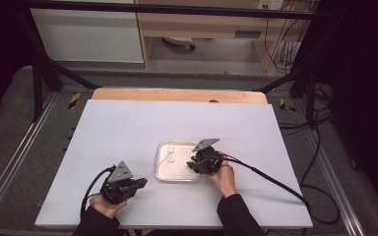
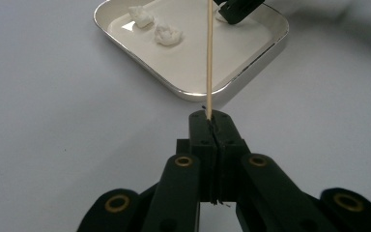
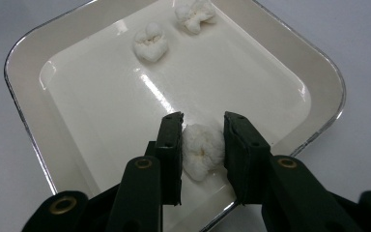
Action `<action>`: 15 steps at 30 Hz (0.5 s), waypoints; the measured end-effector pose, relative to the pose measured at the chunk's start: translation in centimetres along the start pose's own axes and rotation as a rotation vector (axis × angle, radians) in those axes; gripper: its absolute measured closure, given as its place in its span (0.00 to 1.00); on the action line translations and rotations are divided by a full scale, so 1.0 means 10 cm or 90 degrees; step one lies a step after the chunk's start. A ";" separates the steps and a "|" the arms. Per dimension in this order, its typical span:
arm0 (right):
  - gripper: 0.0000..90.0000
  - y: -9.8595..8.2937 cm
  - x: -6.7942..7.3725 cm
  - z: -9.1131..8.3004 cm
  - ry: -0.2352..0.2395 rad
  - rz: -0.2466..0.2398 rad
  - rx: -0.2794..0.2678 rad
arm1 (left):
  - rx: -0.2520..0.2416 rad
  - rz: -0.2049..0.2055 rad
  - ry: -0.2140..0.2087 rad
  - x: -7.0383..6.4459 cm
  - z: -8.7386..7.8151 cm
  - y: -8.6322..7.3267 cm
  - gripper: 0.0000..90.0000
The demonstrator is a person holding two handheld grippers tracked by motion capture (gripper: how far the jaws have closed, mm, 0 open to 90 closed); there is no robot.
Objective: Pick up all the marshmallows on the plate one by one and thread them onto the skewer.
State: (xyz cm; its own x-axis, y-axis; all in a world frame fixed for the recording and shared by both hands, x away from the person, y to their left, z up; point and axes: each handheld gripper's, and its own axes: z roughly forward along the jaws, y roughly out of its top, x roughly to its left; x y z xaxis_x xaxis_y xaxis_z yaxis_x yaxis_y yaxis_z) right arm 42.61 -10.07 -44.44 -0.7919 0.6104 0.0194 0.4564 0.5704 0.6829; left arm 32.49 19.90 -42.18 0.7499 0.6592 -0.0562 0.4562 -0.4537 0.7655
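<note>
A square metal tray [image 1: 158, 173] sits mid-table with white fluffy lumps in it. Two lumps [image 3: 150, 41] [image 3: 195, 14] lie at its far side. A third lump [image 3: 202, 151] rests near the close rim, and my right gripper [image 3: 204, 117] is shut on it, both jaws touching its sides. My left gripper [image 2: 210, 116] is shut on a thin wooden skewer [image 2: 208, 58], which points out over the tray [image 2: 251, 67] toward the right gripper's tip [image 2: 236, 9]. From above, the left gripper [image 1: 141, 182] is left of the tray and the right gripper [image 1: 191, 164] is at its right side.
The tray stands on a white tabletop [image 1: 128, 128] with a wooden strip [image 1: 177, 95] along the far edge. Each gripper trails a black cable [image 1: 270, 179]. Black frame posts [image 1: 37, 83] stand beyond the table's corners.
</note>
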 end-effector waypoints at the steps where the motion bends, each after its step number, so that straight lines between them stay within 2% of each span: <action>1: 0.77 0.01 -0.02 0.00 0.016 0.020 0.000 | -0.001 -0.001 -0.001 0.00 0.00 0.00 0.98; 3: 0.77 0.01 -0.02 -0.01 0.022 0.026 -0.004 | 0.000 0.001 0.000 -0.01 0.00 0.00 0.98; 4: 0.77 0.03 -0.02 -0.04 0.030 0.038 -0.017 | -0.001 0.001 -0.001 -0.01 0.00 0.00 0.98; 8: 0.78 0.06 -0.02 -0.13 0.041 0.040 -0.036 | -0.006 0.004 -0.002 -0.03 0.00 0.01 0.98; 9: 0.78 0.08 0.00 -0.21 0.048 0.040 -0.055 | -0.007 0.003 -0.002 -0.03 0.00 0.01 0.98; 11: 0.78 0.09 0.00 -0.24 0.050 0.039 -0.061 | -0.010 0.002 -0.004 -0.04 0.00 0.01 0.98; 12: 0.78 0.10 0.02 -0.32 0.061 0.039 -0.081 | -0.012 0.004 -0.004 -0.05 0.00 0.01 0.98; 14: 0.78 0.11 0.03 -0.36 0.066 0.042 -0.092 | -0.018 0.005 -0.006 -0.06 0.00 0.01 0.98; 15: 0.78 0.11 0.04 -0.45 0.076 0.045 -0.114 | -0.021 0.006 -0.006 -0.08 0.00 0.02 0.98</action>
State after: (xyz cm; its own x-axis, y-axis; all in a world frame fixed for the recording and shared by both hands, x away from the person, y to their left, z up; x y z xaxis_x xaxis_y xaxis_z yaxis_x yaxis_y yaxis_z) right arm 41.00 -11.62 -40.39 -0.8075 0.5703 0.1509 0.4421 0.4156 0.7949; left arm 31.99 19.33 -41.99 0.7586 0.6492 -0.0551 0.4333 -0.4396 0.7868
